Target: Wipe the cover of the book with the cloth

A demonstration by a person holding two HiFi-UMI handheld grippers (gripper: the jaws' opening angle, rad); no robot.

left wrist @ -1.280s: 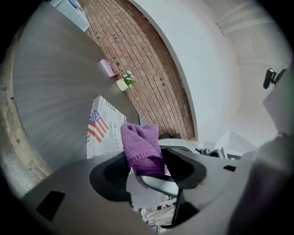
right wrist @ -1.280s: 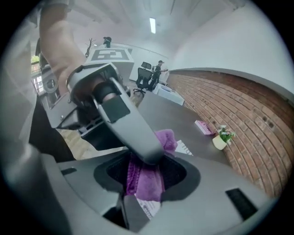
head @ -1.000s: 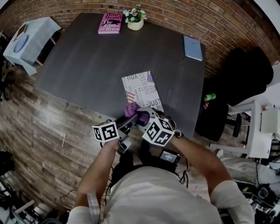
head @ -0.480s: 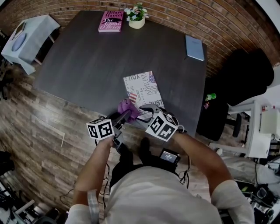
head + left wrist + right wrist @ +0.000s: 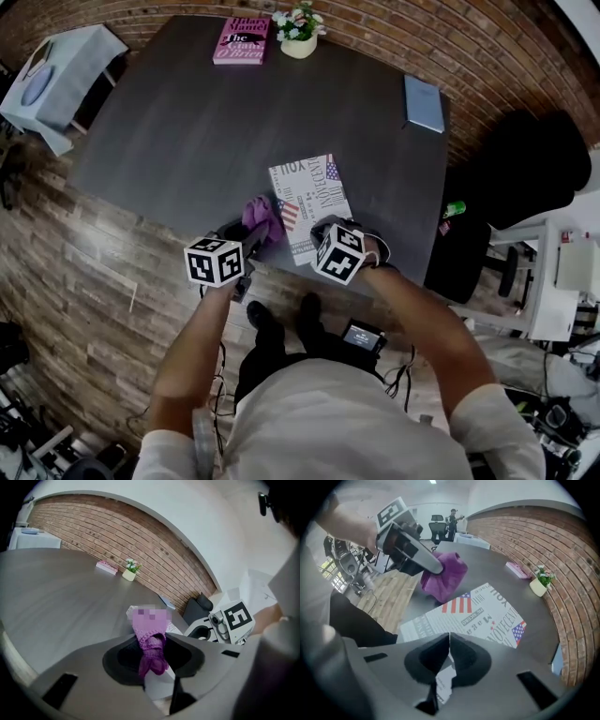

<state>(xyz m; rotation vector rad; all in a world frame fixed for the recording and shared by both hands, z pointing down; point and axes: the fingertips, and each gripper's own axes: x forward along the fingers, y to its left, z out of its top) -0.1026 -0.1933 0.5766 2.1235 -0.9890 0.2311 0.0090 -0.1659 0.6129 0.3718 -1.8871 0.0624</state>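
By the table's (image 5: 169, 141) near edge, the left gripper (image 5: 152, 641) had just closed, pinching the purple cloth (image 5: 262, 215). The right gripper (image 5: 449, 644) hung pressed together, empty, over the book (image 5: 314, 187).

Flat book (image 5: 314, 192), white cover printed with words and flags, near table (image 5: 187, 122) edge; purple crocheted cloth (image 5: 262, 217) bunched at its left edge.

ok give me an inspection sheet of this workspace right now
surface: dark grey rectangular table, work at its near edge.
job's things: newsprint-covered book lying flat; purple crocheted cloth at its left edge.
clutter: pink book, white pot of flowers, blue-grey notebook at the far side.
grippers: left gripper shut on the cloth, jaws just closed; right gripper shut, empty, above the book's near edge.
cables: black cables on the wood-plank floor beside the person.
surroundings: brick wall, black chair.
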